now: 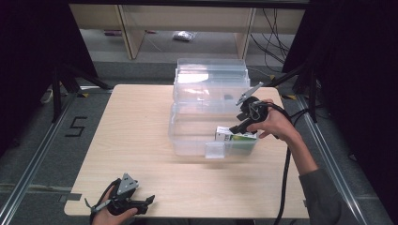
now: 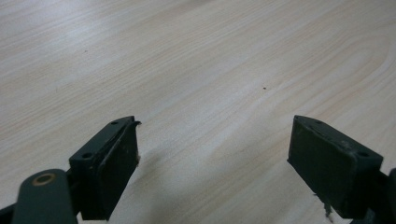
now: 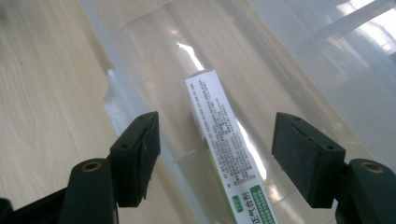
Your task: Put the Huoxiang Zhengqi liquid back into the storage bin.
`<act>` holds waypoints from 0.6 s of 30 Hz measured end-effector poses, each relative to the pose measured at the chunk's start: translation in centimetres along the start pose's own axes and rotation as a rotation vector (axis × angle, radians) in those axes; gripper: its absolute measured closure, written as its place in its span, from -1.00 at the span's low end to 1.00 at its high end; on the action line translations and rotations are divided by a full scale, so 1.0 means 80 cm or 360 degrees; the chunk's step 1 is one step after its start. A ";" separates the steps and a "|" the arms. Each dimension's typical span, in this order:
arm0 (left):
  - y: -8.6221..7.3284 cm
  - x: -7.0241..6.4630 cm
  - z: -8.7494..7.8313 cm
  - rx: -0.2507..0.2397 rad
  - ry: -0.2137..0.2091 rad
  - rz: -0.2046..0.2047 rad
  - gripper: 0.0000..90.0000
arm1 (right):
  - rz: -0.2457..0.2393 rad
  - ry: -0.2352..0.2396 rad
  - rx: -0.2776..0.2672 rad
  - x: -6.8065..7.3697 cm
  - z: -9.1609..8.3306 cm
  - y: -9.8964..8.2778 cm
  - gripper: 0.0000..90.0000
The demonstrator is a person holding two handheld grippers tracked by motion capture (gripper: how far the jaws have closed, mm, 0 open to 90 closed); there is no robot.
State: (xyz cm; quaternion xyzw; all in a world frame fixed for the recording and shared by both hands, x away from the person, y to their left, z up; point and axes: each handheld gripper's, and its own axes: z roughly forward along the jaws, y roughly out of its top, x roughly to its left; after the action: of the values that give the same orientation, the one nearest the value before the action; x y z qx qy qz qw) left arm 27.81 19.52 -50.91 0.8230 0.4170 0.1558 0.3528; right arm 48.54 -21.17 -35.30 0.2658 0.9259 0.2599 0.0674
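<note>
Pale wood-grain rectangular table (image 1: 141, 154) took up most of the high view, on a grey floor with a black "5" mark (image 1: 75, 126) to its left. Clear plastic storage bin (image 1: 187, 136) sat on the table's far right half, its transparent lid (image 1: 211, 77) standing up behind it. White-and-green printed cardboard box (image 1: 237, 136) lay inside the bin at its near right corner (long and narrow, small text on the white face (image 3: 217, 126), seen through the right gripper view). Right gripper (image 1: 236, 126), black two-jaw tool held in the person's right hand (image 1: 274, 123), hovered over the bin just above the box; jaws spread wide, box between them but not touched. Left gripper (image 1: 149, 200), same black tool with grey three-cornered plate, rested at the table's near left edge in the left hand (image 1: 112, 213); jaws released, only bare wood between them (image 2: 210, 154).
</note>
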 end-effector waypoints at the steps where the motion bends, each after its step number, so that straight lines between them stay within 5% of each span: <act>1: 0.000 0.000 0.000 -0.0004 0.0007 0.0001 -0.66 | -0.0014 -0.0003 -0.0008 0.000 -0.001 -0.001 -0.27; 3: 0.000 0.000 0.000 0.0000 0.0009 -0.0001 -0.66 | 0.0028 -0.0026 -0.0050 0.006 -0.004 -0.004 -0.29; 8: 0.000 -0.001 0.002 -0.0019 0.0008 -0.0011 -0.66 | -0.0010 -0.0036 -0.0122 0.012 -0.006 -0.007 -0.30; 10: -0.001 -0.001 0.001 -0.0012 0.0004 0.0001 -0.66 | 0.0064 -0.0055 -0.0147 0.018 -0.006 -0.011 -0.33; 18: 0.000 0.000 0.001 -0.0006 0.0010 -0.0005 -0.66 | 0.0109 -0.0039 -0.0207 0.026 -0.007 -0.021 -0.37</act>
State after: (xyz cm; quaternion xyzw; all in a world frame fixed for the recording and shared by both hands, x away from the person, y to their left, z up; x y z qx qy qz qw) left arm 27.87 19.48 -50.99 0.8211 0.4192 0.1587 0.3532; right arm 45.84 -21.59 -35.65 0.2955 0.8965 0.3186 0.0868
